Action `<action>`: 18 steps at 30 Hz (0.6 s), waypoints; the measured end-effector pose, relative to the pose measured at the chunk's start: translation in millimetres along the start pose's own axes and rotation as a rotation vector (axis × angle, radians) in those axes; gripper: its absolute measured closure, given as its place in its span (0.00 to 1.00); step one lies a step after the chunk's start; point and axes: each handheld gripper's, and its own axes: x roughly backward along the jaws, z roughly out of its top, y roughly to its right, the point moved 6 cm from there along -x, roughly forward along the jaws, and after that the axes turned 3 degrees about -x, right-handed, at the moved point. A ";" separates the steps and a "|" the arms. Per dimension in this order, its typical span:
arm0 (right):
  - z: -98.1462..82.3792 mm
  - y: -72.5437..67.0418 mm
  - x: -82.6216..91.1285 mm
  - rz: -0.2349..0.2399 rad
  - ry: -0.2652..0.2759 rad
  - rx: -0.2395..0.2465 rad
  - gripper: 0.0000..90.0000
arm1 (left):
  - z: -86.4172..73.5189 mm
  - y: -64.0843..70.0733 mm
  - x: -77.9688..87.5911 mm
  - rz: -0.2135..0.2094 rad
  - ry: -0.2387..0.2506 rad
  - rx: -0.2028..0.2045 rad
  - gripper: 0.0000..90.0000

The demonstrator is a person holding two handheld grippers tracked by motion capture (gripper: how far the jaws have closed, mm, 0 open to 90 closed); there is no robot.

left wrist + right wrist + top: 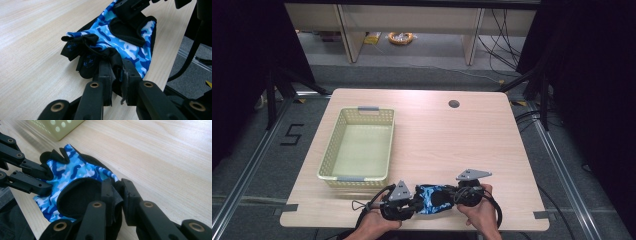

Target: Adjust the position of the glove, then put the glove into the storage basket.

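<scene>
The glove (pixel 432 198), blue camo w/ black trim, lies near the front edge of the table (pixel 462 145), stretched between the two grippers, so its long axis runs left-right across the table, roughly parallel to that edge. Its finger end points toward the left gripper (pixel 416 202); the cuff end w/ the black patch points toward the right gripper (pixel 451 196). In the left gripper view the jaws stand nearly together, pinching a fold of black fabric at the finger end (pixel 117 75); the stubby black finger tips (pixel 75 46) bunch up just beyond and to the left of the jaws, and the rest of the glove runs away from them to the other gripper at the top of the view. In the right gripper view the jaws are likewise nearly closed, clamped on the black cuff edge (pixel 115 195), w/ the blue camo part spreading ahead and left to the left gripper's jaws (pixel 37 178), which bite the far end. Both hands come in from the bottom of the high view, left hand (pixel 374 224) and right hand (pixel 482 210) low over the table, each gripper lying about level and pointing inward at the other (nose to nose, glove between). The basket (pixel 329 150) sits on the table's left half, behind the left gripper and apart from the glove
</scene>
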 end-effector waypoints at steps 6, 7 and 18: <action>1.4 -0.1 1.1 0.011 0.016 0.016 0.91 | 1.9 0.2 2.1 -0.008 0.003 0.005 0.88; 1.3 -0.3 1.4 0.012 0.019 0.006 0.91 | 1.9 1.0 2.2 -0.005 0.008 0.018 0.88; 3.9 -4.4 1.1 0.014 0.030 0.014 0.90 | 3.1 0.4 8.6 -0.006 0.004 -0.011 0.88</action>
